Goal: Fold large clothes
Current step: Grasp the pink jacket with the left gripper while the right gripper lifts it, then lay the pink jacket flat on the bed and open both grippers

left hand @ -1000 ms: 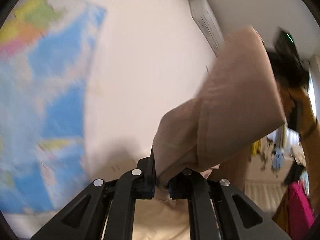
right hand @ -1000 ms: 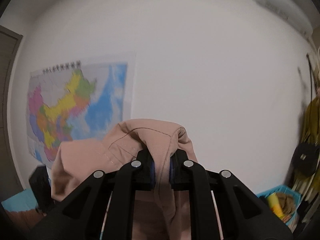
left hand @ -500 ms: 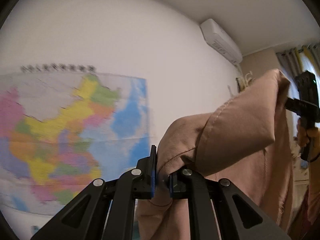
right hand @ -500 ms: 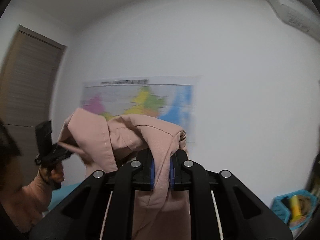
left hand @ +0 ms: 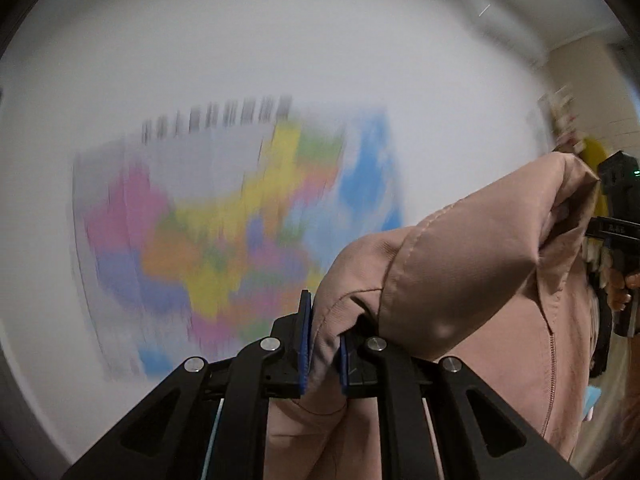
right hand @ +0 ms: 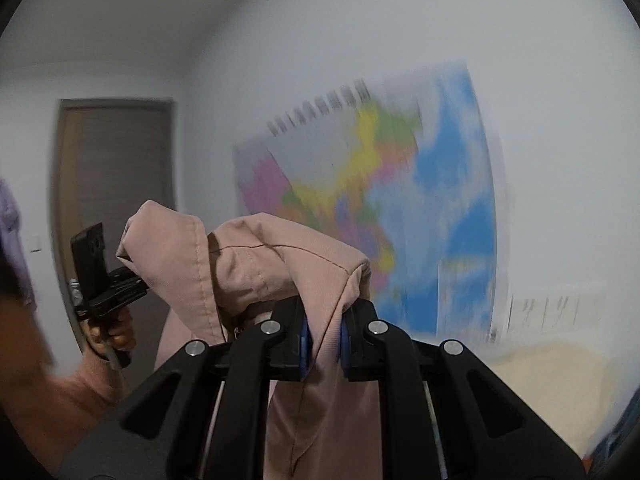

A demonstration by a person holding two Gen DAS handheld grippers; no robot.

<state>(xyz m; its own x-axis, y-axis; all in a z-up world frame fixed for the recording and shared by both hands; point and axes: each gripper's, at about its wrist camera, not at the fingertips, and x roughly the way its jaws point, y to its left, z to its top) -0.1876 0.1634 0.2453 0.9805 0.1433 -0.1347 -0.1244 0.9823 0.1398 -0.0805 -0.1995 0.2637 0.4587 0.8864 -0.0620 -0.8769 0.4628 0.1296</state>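
A pink garment (left hand: pixel 472 280) hangs in the air, stretched between both grippers. My left gripper (left hand: pixel 323 344) is shut on one top edge of it. In the left wrist view the cloth runs right to the other gripper's black body (left hand: pixel 618 208). My right gripper (right hand: pixel 323 344) is shut on the other edge of the pink garment (right hand: pixel 280 264). In the right wrist view the cloth runs left to the left gripper's body (right hand: pixel 100 276), held by a hand. The lower part of the garment hangs below the frames.
A coloured wall map (left hand: pixel 240 232) hangs on the white wall ahead; it also shows in the right wrist view (right hand: pixel 400 208). A brown door (right hand: pixel 116 184) is at the left. An air conditioner (left hand: pixel 496 16) is high on the right. A pale yellow surface (right hand: pixel 552 384) lies low right.
Both grippers have swung with the garment still held; the views are blurred with motion. The right wrist view has turned so the door and the pale surface show.
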